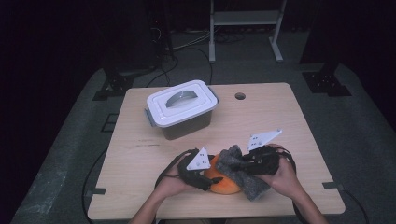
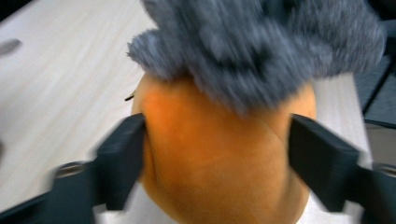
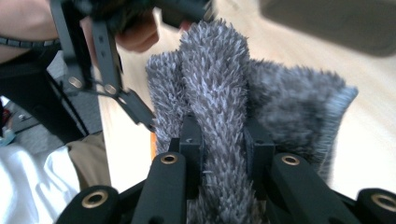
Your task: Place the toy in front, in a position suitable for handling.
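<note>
High view: orange ball (image 1: 223, 181) at the near edge of the table (image 1: 289, 121), left gripper (image 1: 204, 178) touching its left side, right gripper (image 1: 243, 164) coming in from the right with a grey fuzzy cloth (image 1: 238, 169) draped over the ball's top; closed bin (image 1: 182, 108) well behind.

Left gripper view: jaws wide, pressing both flanks of the ball (image 2: 219, 158); cloth (image 2: 261, 46) on top.

Right gripper view: jaws pinched tight on a fold of cloth (image 3: 219, 116); next wipe likely runs toward the left gripper.
</note>
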The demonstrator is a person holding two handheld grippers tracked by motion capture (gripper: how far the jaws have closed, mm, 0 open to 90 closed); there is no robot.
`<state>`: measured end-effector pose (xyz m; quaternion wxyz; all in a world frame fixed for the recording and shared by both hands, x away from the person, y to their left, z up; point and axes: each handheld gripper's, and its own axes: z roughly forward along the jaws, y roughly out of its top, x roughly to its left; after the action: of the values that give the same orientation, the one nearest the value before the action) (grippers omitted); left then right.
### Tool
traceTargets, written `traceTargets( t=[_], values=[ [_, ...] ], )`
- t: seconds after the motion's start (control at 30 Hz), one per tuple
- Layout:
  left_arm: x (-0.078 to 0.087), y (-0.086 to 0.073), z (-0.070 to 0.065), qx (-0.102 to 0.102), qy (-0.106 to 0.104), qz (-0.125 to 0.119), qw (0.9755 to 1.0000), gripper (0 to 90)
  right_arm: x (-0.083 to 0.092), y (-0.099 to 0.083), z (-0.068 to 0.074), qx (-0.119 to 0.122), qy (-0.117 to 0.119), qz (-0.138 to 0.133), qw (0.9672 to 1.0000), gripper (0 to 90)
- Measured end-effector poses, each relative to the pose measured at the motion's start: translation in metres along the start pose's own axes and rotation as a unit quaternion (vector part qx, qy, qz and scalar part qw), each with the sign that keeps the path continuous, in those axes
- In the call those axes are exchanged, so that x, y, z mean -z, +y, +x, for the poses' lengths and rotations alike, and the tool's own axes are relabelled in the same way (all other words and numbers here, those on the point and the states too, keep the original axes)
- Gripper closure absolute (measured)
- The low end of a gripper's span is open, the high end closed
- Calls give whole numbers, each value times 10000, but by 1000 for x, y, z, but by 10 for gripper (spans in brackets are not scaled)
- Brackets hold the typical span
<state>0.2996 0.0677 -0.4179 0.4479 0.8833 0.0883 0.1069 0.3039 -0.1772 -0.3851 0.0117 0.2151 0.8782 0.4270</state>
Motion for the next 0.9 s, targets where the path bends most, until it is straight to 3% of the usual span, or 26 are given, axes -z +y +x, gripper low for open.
traceTargets(
  t=[0.03, 0.1, 0.2, 0.3, 0.47, 0.6, 0.73, 0.83, 0.9],
  values=[
    [0, 0, 0, 0, 0, 0, 10000, 135, -3, -2, 2, -21, 58, -5, 10000, 734],
    [-1, 4, -2, 98, -61, -268, 9996, 110, -7, -5, 5, -29, 167, -78, 9998, 734],
    [-4, 5, -8, -215, 84, -62, 9997, 213, -4, -6, 9, 64, 51, -62, 9999, 733],
    [-3, 4, -8, -155, 47, -61, 9999, 224, 2, -11, 7, -1, 53, -97, 9999, 734],
    [-1, -1, -6, -186, -32, -14, 9998, 227, 16, -43, -4, -455, 109, -206, 9987, 733],
    [-1, 0, -7, -181, -59, 35, 9998, 232, 23, -58, -10, -696, 60, -85, 9975, 732],
    [0, 0, -6, -180, -101, 66, 9998, 233, 28, -50, -8, -627, -43, -147, 9979, 733],
    [2, 1, -6, -216, -114, 94, 9997, 232, 26, -39, -8, -581, 24, -268, 9979, 733],
    [3, 3, -5, -231, -128, 170, 9995, 211, 18, -33, -7, -485, 74, -169, 9987, 730]
  ],
)
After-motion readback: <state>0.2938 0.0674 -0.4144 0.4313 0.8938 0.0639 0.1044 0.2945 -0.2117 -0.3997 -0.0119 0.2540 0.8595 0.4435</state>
